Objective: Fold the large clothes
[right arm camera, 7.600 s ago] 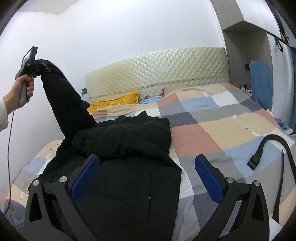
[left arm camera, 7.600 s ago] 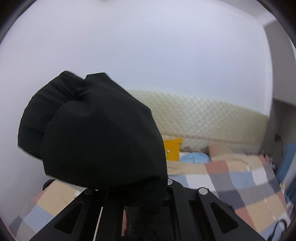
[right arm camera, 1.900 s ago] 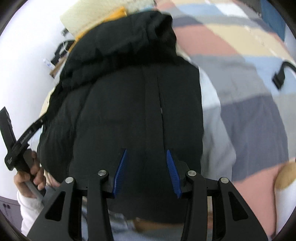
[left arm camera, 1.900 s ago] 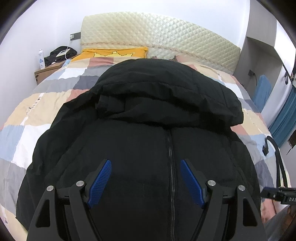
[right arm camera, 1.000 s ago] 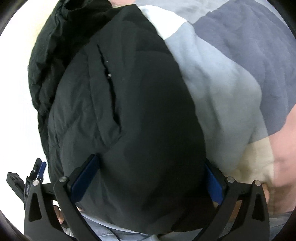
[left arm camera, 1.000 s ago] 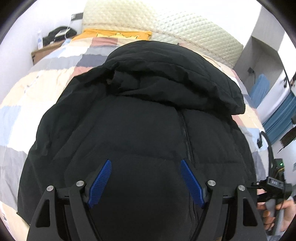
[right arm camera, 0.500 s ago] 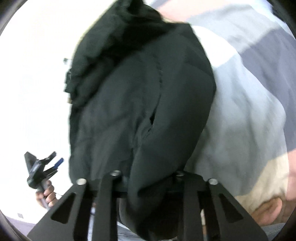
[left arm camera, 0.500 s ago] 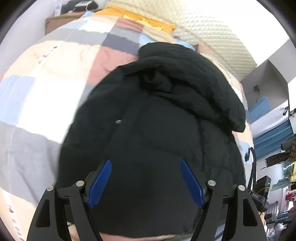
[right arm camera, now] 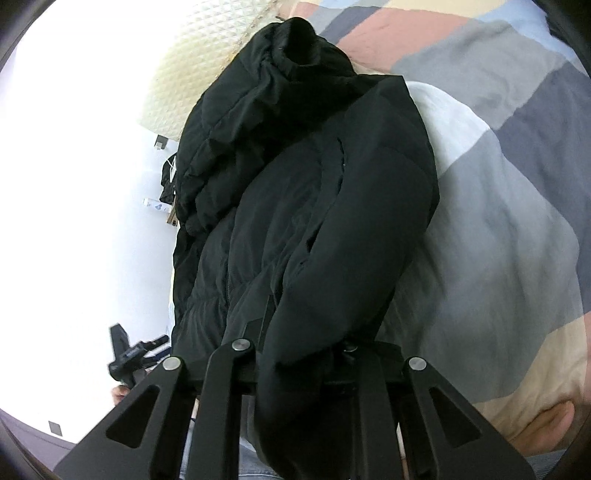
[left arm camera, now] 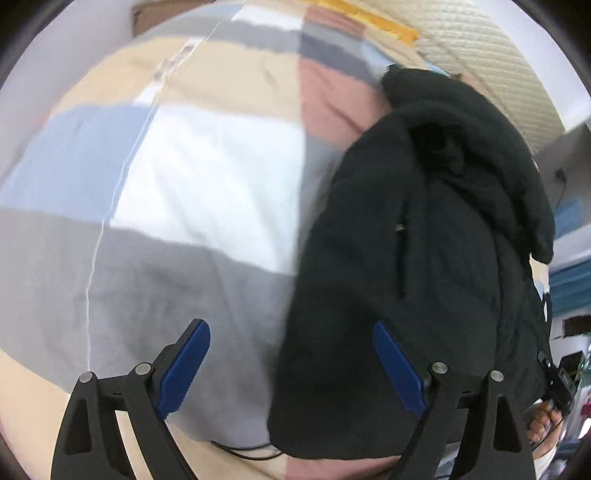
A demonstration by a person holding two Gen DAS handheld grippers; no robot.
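Note:
A black hooded puffer jacket (left arm camera: 424,258) lies front up on the checked quilt (left arm camera: 184,184), hood toward the headboard. My left gripper (left arm camera: 291,365) hovers over the jacket's left edge near the hem. Its jaws are opening, and the blue pads do not press on the fabric below the gap. The right gripper (right arm camera: 299,343) is shut on the jacket (right arm camera: 314,203) at its lower right edge. A raised fold of black fabric hides its fingertips. In the right wrist view the left gripper (right arm camera: 133,354) shows small at the lower left.
The quilt (right arm camera: 498,221) spreads wide on both sides of the jacket. A padded cream headboard (left arm camera: 498,55) and a yellow pillow (left arm camera: 380,22) are at the far end. A hand (left arm camera: 543,421) shows at the lower right. Blue curtains (left arm camera: 569,288) hang at the right.
My left gripper slid from over the jacket's middle to its left edge and its jaws widened. The right gripper went from wide open to shut on the jacket's edge and lifted it.

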